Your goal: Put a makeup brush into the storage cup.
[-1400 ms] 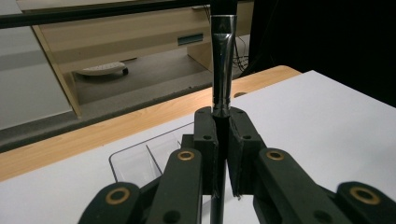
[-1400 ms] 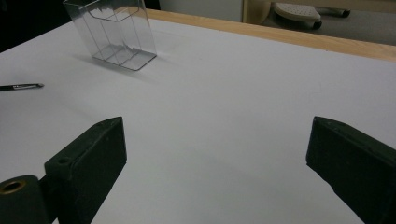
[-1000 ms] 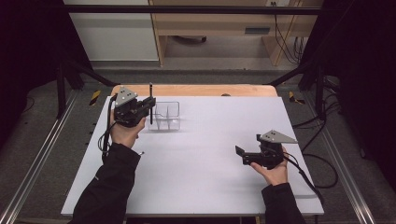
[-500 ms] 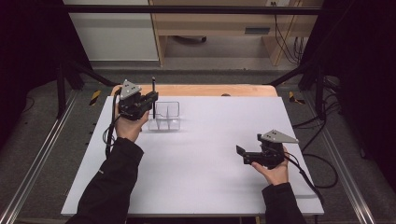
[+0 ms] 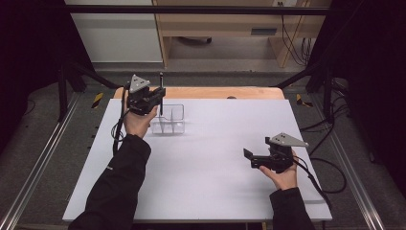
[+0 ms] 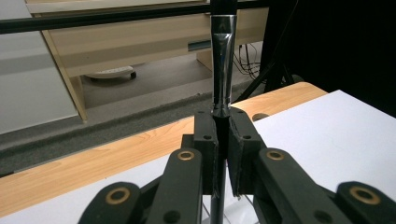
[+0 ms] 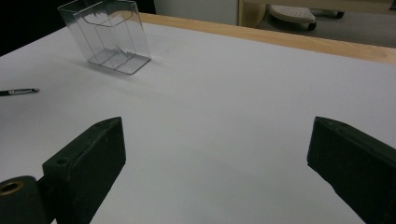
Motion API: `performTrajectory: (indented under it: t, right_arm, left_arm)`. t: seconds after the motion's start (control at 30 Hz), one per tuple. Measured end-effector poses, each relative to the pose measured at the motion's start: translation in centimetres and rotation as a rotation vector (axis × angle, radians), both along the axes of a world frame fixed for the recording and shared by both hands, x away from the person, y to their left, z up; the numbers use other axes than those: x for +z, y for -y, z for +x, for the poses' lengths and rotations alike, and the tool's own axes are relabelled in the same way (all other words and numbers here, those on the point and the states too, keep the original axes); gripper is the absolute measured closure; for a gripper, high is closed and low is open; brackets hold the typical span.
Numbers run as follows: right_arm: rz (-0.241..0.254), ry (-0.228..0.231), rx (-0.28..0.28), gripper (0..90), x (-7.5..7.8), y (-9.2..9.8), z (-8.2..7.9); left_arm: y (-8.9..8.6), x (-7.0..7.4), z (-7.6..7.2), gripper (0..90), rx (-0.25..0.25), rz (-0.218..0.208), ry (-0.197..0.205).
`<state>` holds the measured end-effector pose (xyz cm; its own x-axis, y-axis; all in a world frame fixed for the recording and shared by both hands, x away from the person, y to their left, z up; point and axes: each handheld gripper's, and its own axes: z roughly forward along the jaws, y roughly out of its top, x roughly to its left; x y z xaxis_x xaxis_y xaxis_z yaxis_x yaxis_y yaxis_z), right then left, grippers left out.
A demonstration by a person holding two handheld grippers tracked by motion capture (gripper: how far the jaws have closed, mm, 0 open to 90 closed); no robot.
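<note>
High view
- Left arm: the sleeve runs up the table's left side; the hand holds the left gripper raised near the far left corner, level with the wooden far edge.
- Left grip: jaws clamped on a thin dark brush, which stands upright.
- Brush place: its lower end hangs over the left end of the clear holder; I cannot tell whether it touches.
- Right arm: the hand rests low at the near right, with the right gripper pointing left, jaws apart and nothing between them.
- Holder: a clear box with dividers at the far left; its compartments look empty.
- Room: a wide bare white sheet lies between the two grippers, which are well apart.

Left gripper view
- Grip: both black jaws pressed together on the brush; its silver ferrule rises straight above them.
- Edge: the wooden strip crosses behind the jaws, and the white sheet is at right.

Right gripper view
- Jaws: spread wide to either side, with bare sheet between.
- Holder: it stands upright at the far left, near the wooden edge.
- Pen: a dark pen lies flat at the left margin, apart from the holder.
</note>
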<state>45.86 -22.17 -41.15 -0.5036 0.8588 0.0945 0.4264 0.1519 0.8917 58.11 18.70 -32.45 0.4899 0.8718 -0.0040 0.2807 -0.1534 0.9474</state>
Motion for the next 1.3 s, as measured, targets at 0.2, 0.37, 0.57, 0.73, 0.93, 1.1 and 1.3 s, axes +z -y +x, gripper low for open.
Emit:
performTrajectory:
  t: [0.2,0.37,0.57,0.73,0.93,1.1,1.3]
  right_arm:
    - [-0.005,-0.002,-0.004,4.6,0.0,0.0,0.0]
    - [-0.013,-0.004,-0.004,4.5,-0.1,-0.1,0.1]
    - [-0.013,-0.006,-0.004,4.5,-0.2,-0.1,0.1]
    - [-0.014,-0.006,-0.002,4.4,-0.2,-0.1,0.1]
    - [-0.015,-0.009,0.000,4.5,-0.2,-0.2,0.1]
    - [-0.015,-0.011,0.003,4.4,-0.3,-0.2,0.1]
    - [-0.010,-0.009,0.003,4.4,-0.2,-0.2,0.1]
  left_arm:
    - [0.4,-0.4,1.0,82.9,0.002,0.004,-0.010]
    - [0.9,-1.1,1.7,82.9,0.000,0.015,-0.019]
    - [0.9,-1.4,2.3,82.8,0.008,0.010,-0.023]
    - [0.9,-1.9,2.8,82.9,0.013,0.008,-0.029]
    - [1.1,-2.6,3.3,82.9,0.021,0.014,-0.036]
    - [1.2,-3.1,3.5,82.9,0.027,0.027,-0.044]
    - [1.2,-3.8,3.5,83.0,0.029,0.028,-0.051]
